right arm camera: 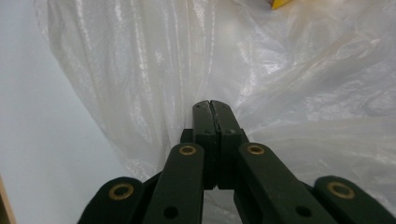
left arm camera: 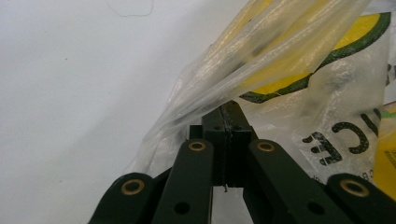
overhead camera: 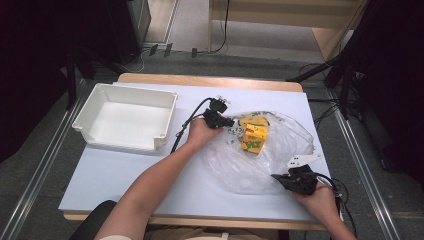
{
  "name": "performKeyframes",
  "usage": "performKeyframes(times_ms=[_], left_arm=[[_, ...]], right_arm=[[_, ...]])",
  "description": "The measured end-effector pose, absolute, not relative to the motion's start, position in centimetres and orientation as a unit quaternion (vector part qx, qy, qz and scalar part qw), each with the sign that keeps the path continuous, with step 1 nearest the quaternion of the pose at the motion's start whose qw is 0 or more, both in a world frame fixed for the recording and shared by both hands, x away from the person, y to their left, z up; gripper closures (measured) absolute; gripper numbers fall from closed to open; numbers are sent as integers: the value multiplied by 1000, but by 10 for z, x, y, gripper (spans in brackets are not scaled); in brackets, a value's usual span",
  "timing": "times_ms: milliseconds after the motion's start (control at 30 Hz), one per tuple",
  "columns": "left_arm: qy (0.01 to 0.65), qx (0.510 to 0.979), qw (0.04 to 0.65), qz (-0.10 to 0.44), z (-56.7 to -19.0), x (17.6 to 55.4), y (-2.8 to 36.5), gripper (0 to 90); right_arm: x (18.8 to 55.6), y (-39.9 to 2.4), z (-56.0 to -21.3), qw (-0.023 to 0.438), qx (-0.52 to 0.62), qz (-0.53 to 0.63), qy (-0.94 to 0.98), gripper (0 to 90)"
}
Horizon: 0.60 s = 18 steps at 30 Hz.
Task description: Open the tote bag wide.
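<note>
Right now both of your grippers are clamped on the clear plastic bag (overhead camera: pixel 265 155), which lies at the right half of the desk (overhead camera: pixel 125 175): the left gripper (overhead camera: pixel 226 121) pinches its film near the far edge, the right gripper (overhead camera: pixel 278 178) bites its near edge. Keep both pinches firm and draw the film apart evenly, so the yellow carton (overhead camera: pixel 254 138) inside stays put. Whether the bag's mouth lies between your 2 grips is hard to make out; the print on the film is cut off.

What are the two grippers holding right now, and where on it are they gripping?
Both are shut on the clear plastic bag: the left gripper pinches its edge near the yellow carton, and the right gripper pinches the film at the near edge.
</note>
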<state>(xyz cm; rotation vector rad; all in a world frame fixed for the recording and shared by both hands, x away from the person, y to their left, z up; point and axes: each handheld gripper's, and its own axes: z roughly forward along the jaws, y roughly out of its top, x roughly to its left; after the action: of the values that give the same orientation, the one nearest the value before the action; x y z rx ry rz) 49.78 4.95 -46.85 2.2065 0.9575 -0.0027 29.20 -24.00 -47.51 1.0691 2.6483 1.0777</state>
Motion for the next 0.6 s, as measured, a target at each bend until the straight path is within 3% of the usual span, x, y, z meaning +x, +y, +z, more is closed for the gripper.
performKeyframes(times_ms=[167,400,600], left_arm=[[376,854,359,-2,-468,498,49,900],[367,859,357,2,-461,494,47,900],[360,860,362,-4,-450,490,46,900]], right_arm=[[293,-238,-473,37,366,345,863,900],[309,-228,-457,80,374,367,848,900],[319,-217,-447,90,381,376,840,900]])
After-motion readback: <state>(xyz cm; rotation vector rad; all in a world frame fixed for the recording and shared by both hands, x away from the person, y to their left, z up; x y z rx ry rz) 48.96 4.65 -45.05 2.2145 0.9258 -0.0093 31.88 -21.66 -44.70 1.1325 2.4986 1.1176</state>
